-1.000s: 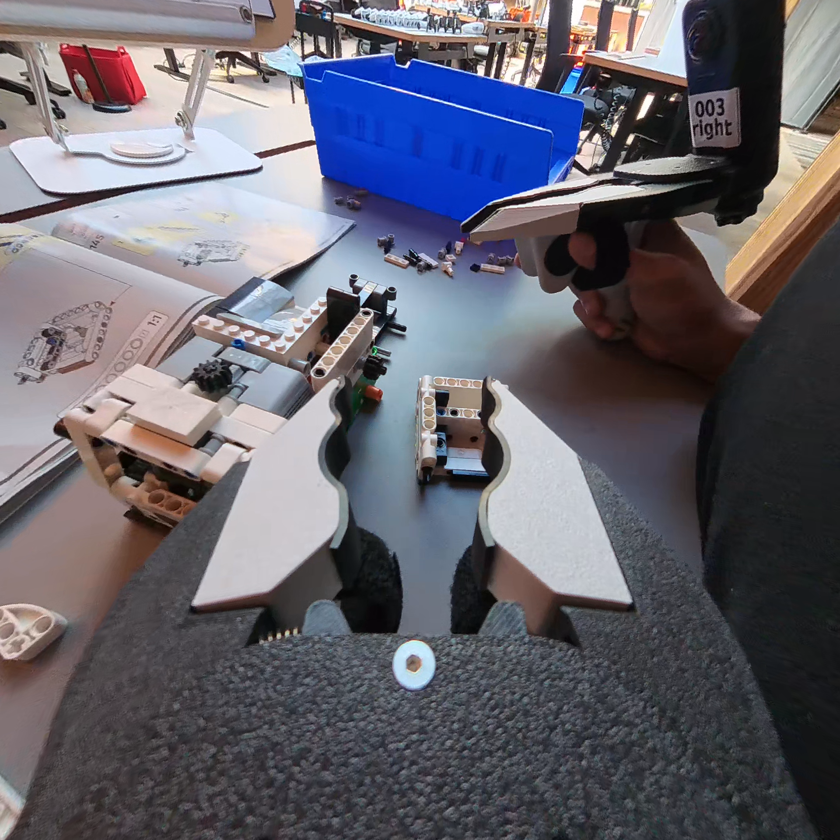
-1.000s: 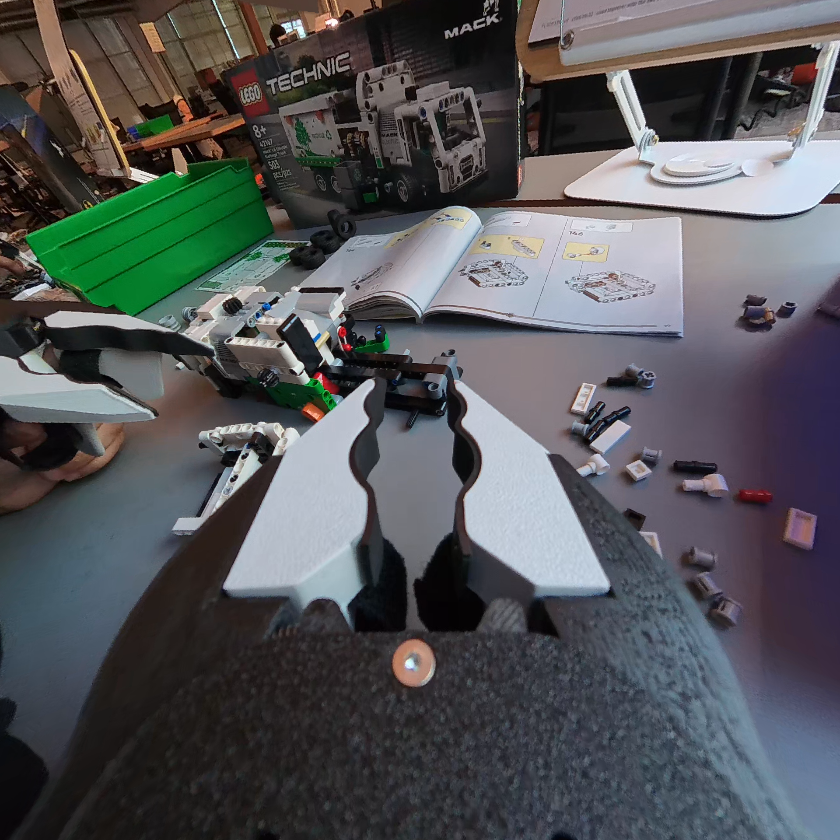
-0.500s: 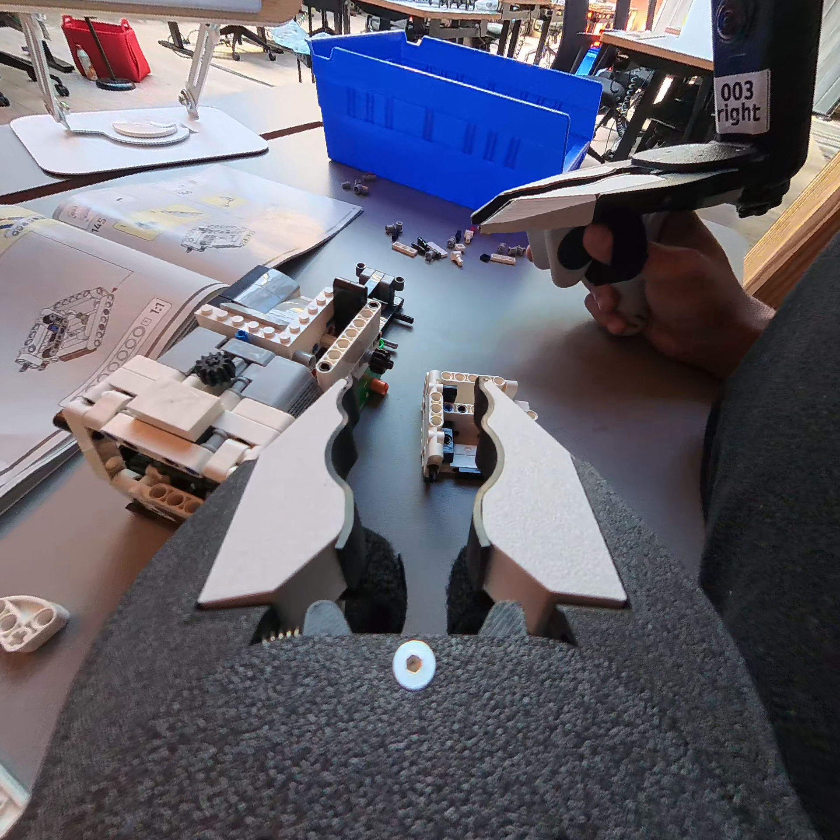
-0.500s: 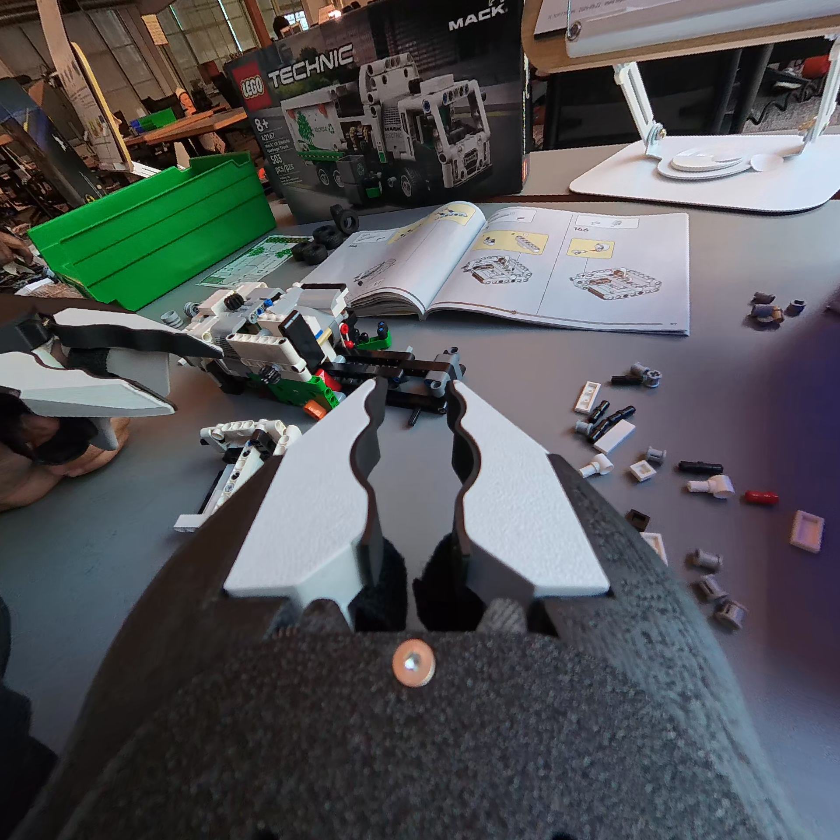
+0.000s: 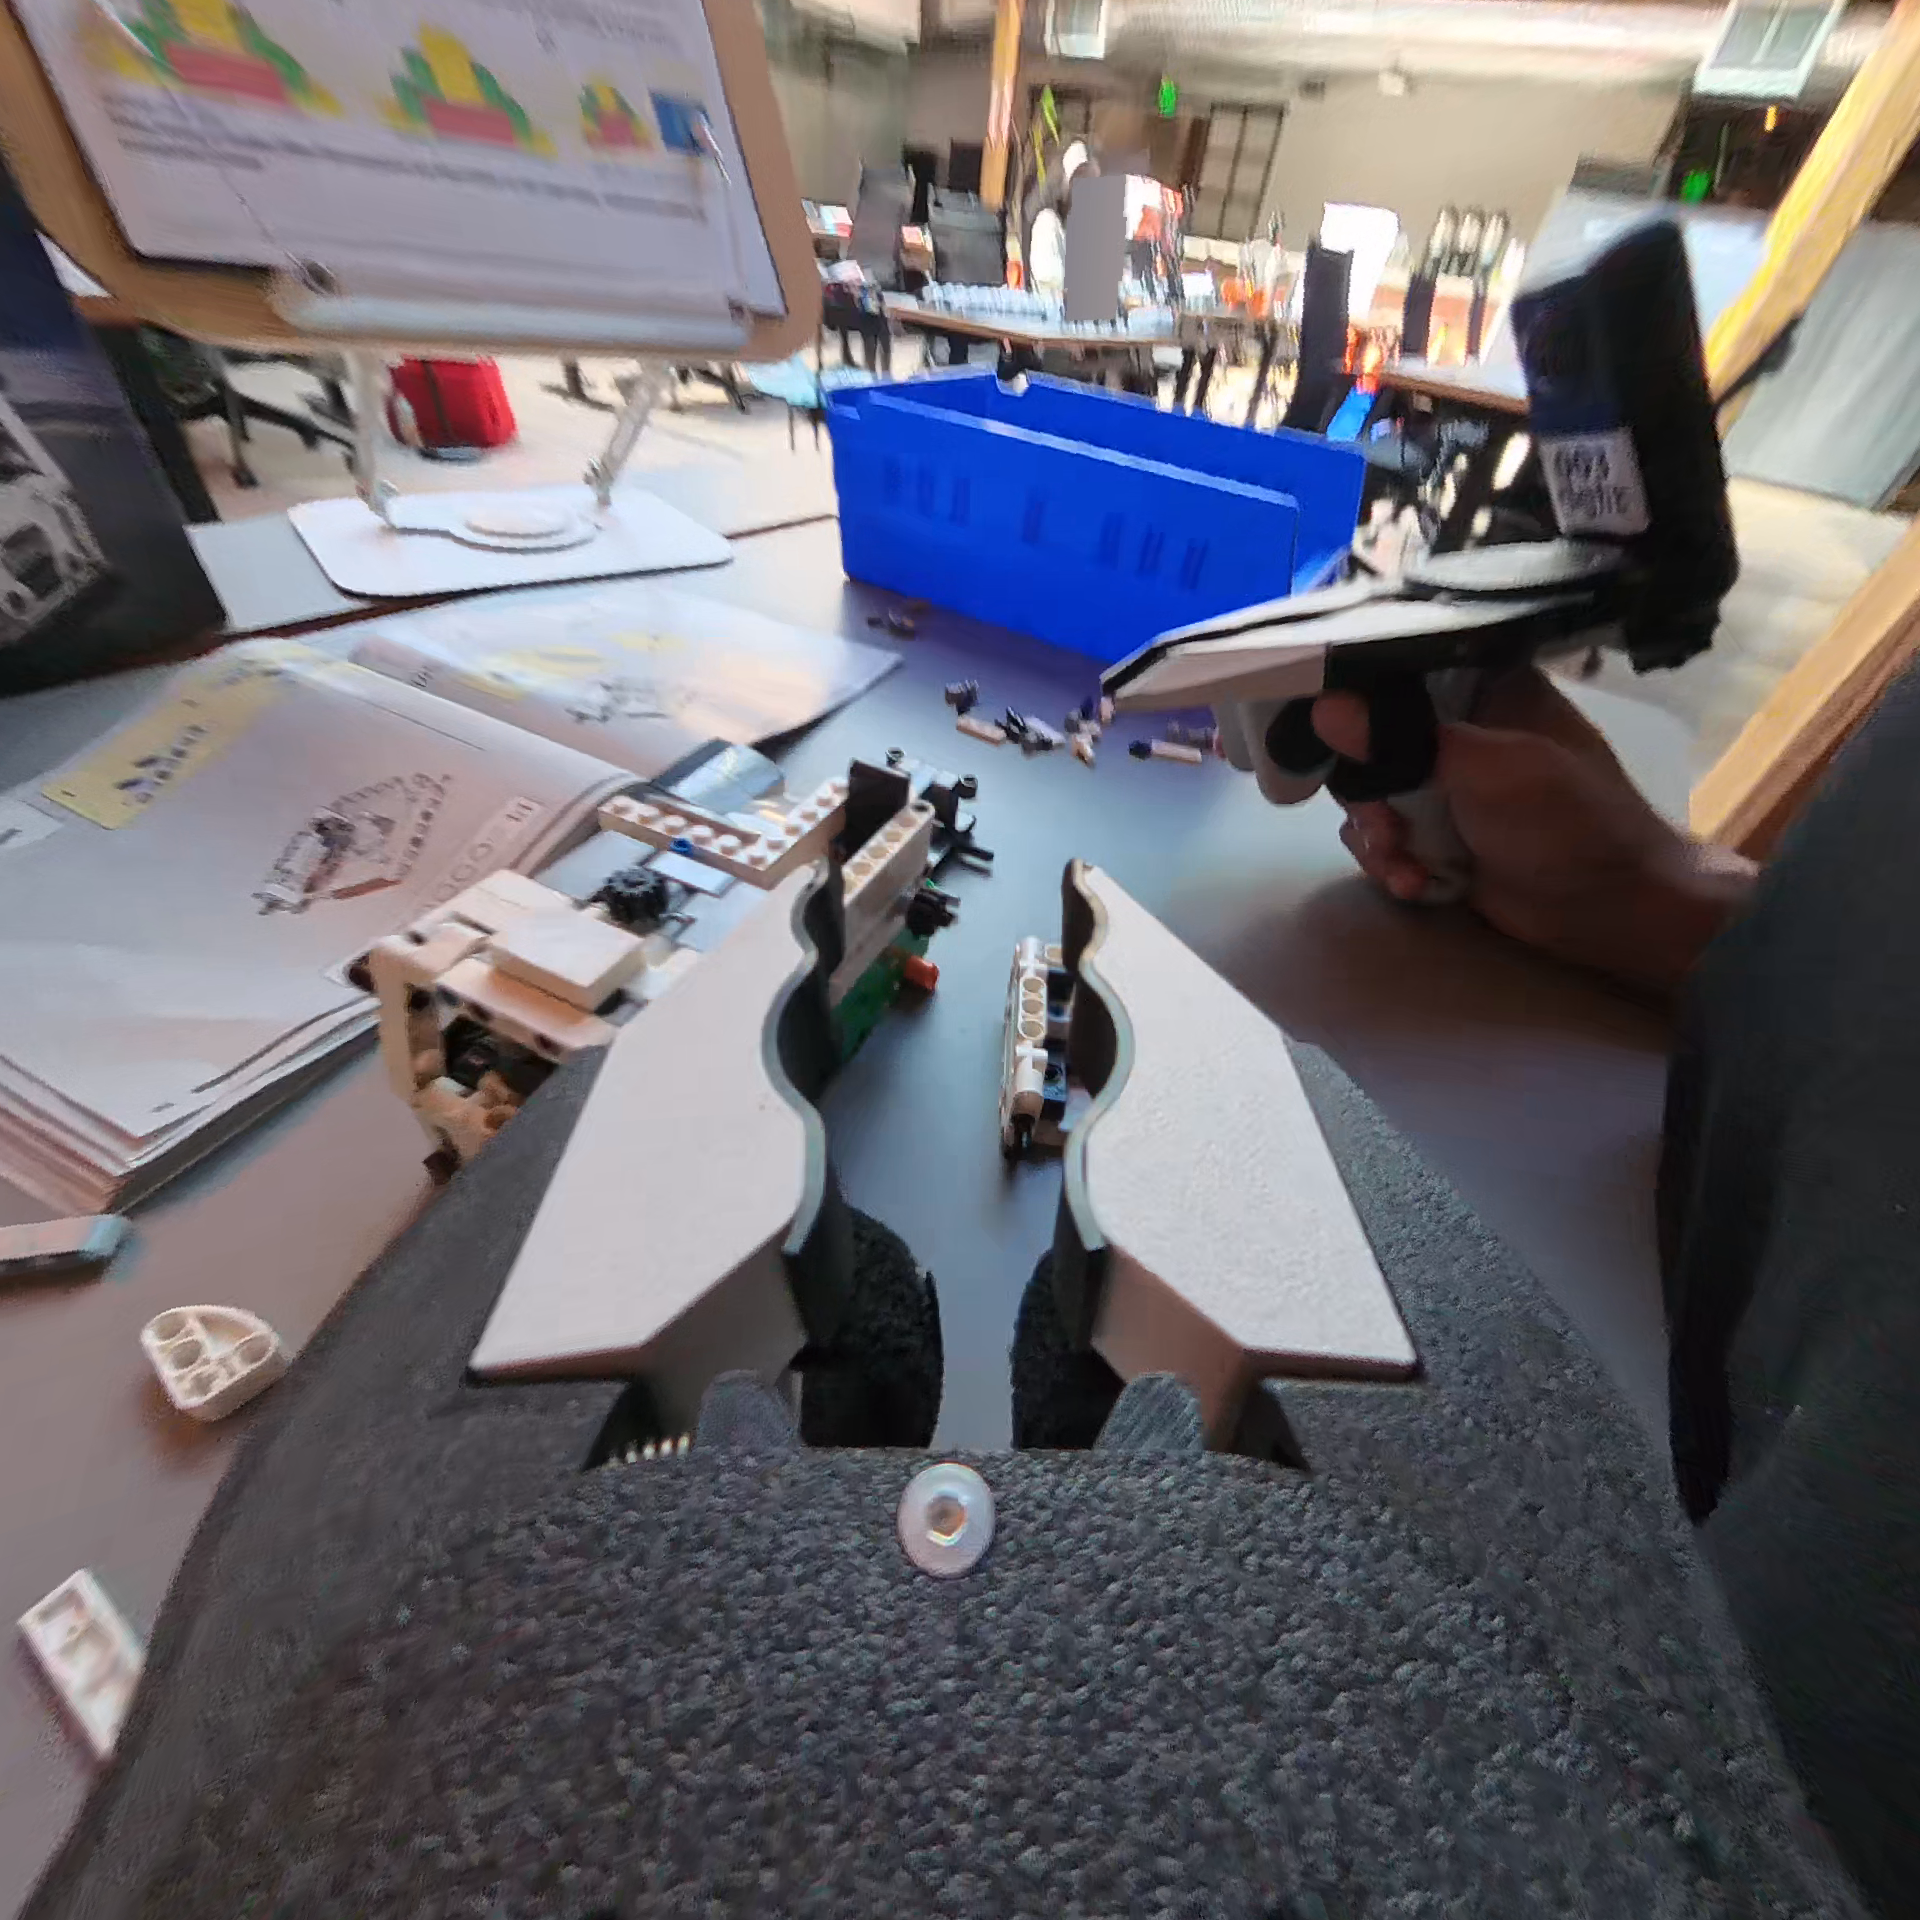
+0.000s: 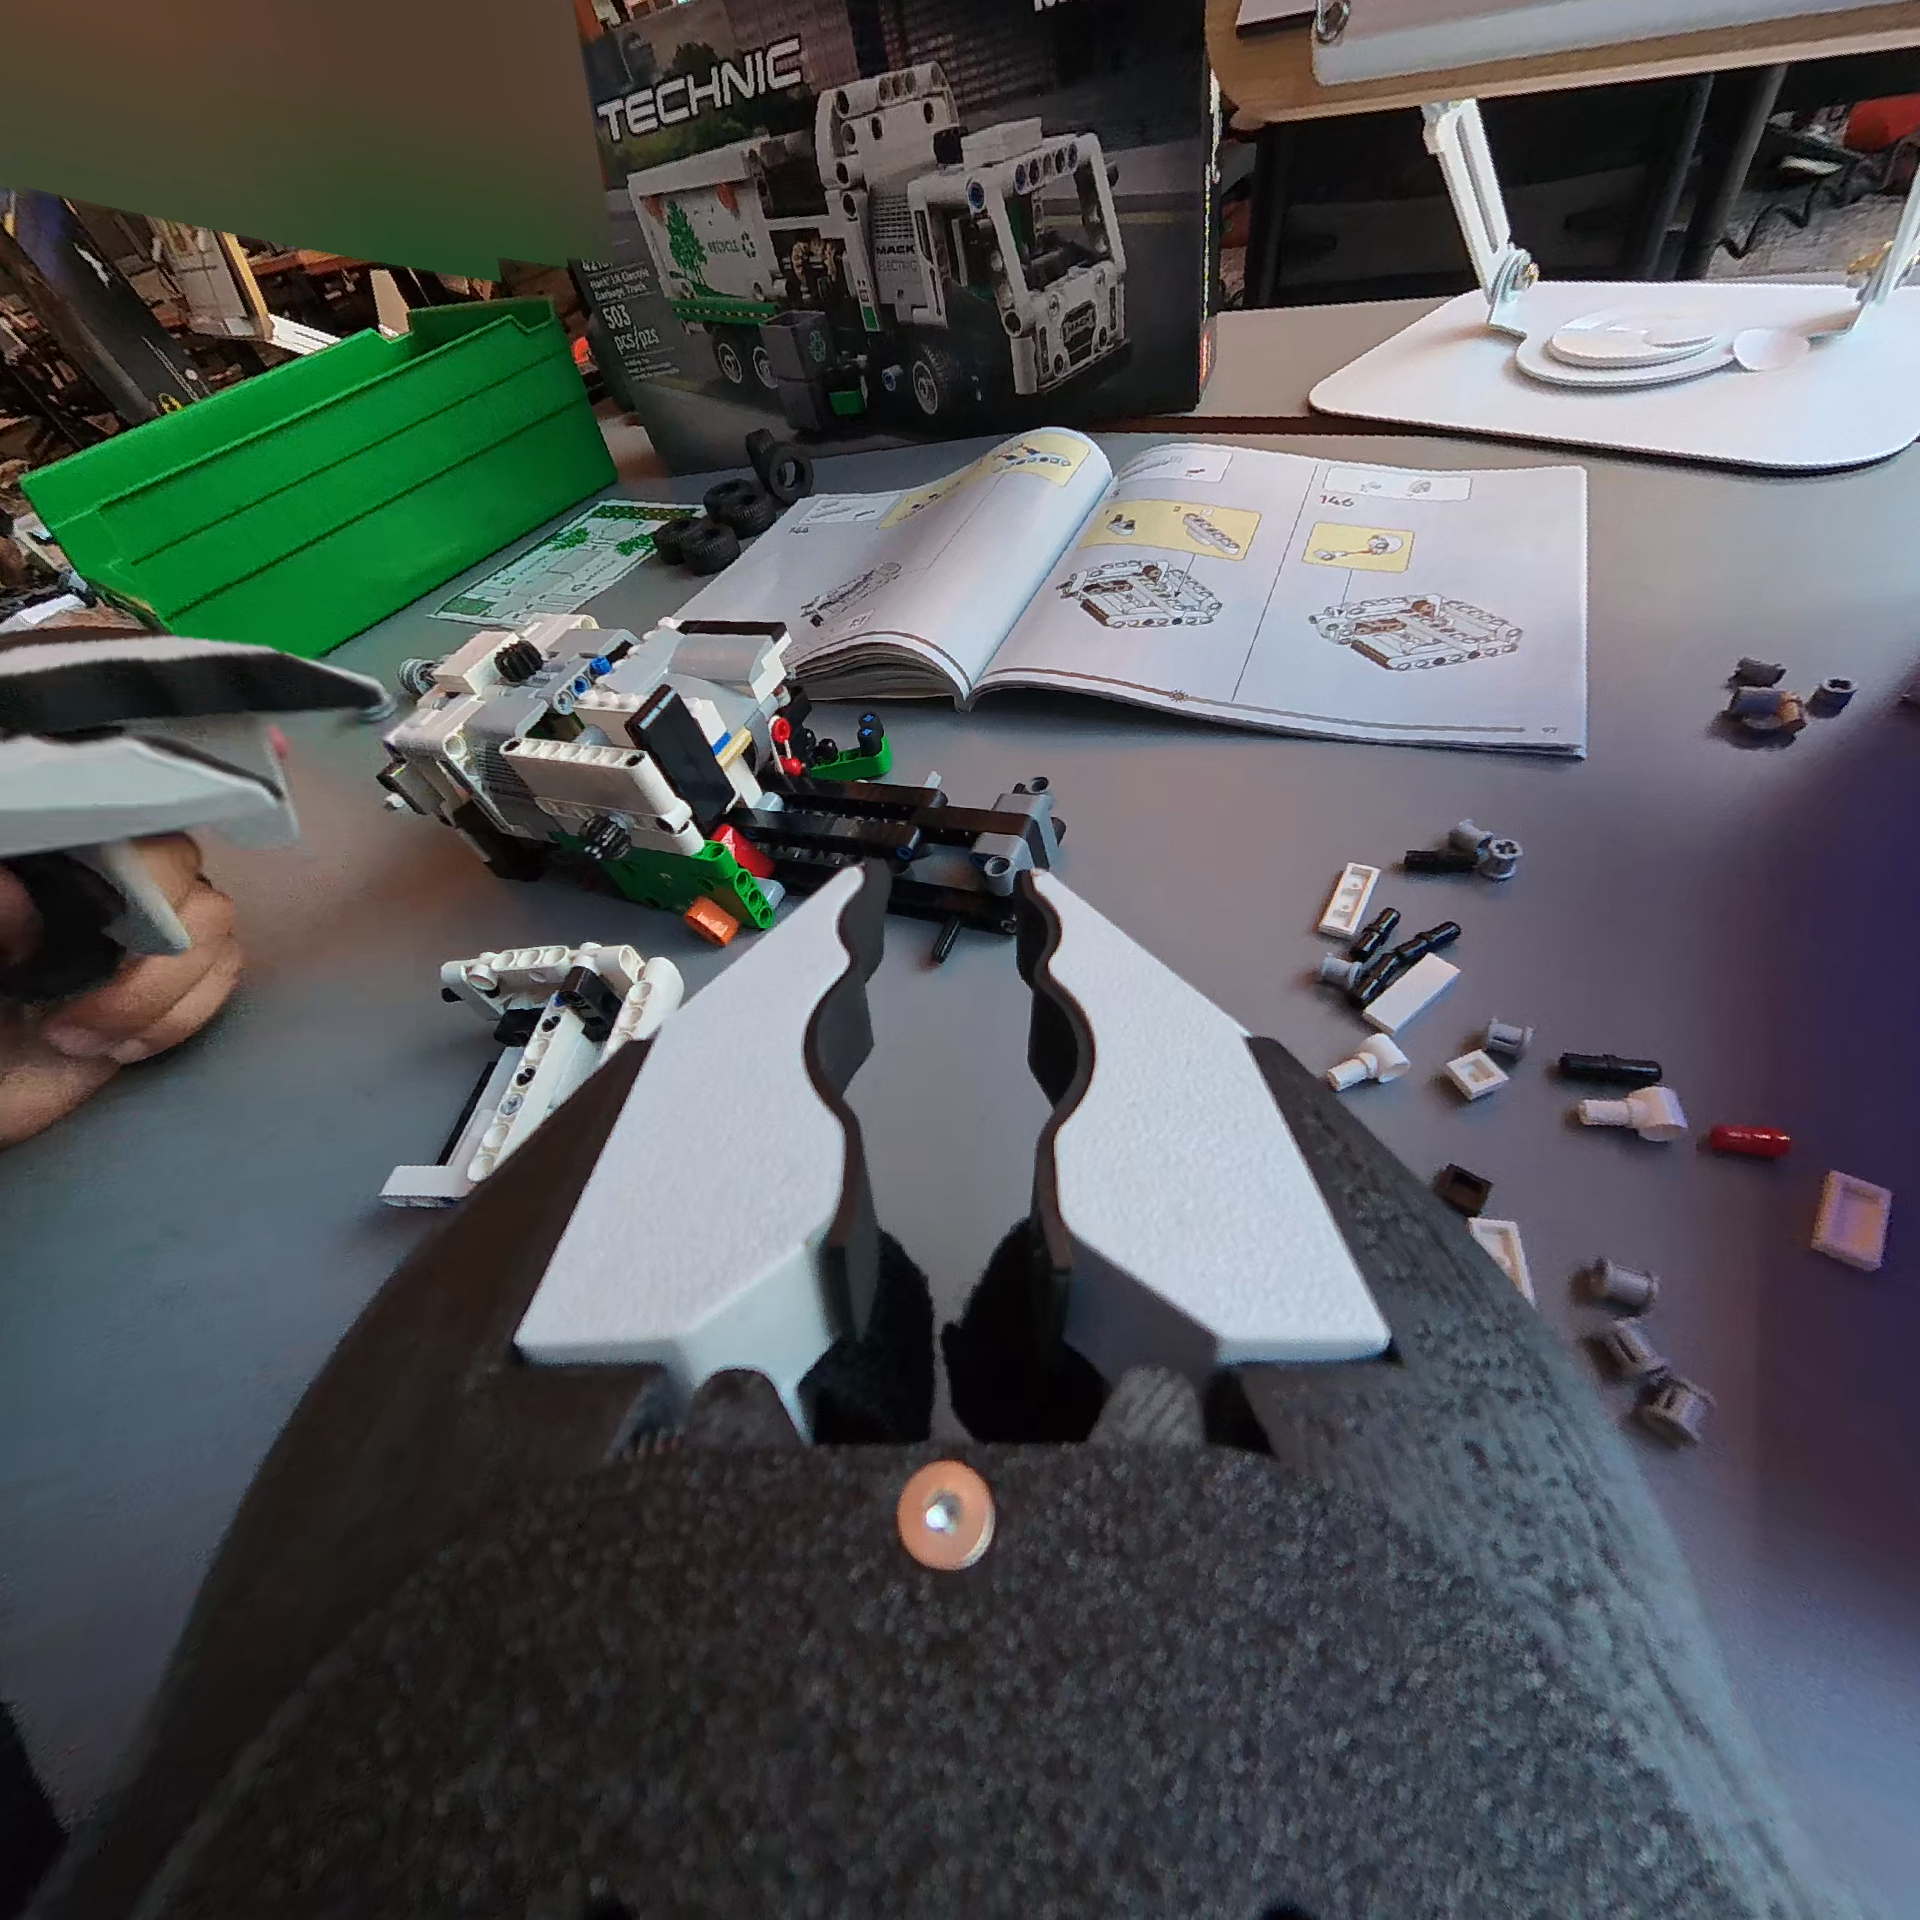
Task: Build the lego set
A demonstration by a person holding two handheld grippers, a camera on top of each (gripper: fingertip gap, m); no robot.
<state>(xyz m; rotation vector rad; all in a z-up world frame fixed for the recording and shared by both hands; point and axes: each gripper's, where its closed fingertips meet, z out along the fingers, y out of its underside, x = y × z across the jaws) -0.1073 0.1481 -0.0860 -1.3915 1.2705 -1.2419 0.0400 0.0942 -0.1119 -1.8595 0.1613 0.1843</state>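
Subassembly [image 5: 1031, 1039] between spread left tongs [image 5: 945, 883], right tongs [image 6: 940, 883] spread, truck chassis [image 6: 665, 790] just beyond

Two low, facing, tabletop-close wrist views

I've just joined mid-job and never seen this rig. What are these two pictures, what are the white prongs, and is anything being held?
Each picture comes from a camera on a hand-held two-finger gripper, looking along its white fingers. The left gripper and right gripper are both open and hold nothing. On the grey table lie a half-built white, black and green lego truck, a small white beam subassembly, an open instruction booklet and scattered small loose pieces. A person's hand grips the right gripper's handle.
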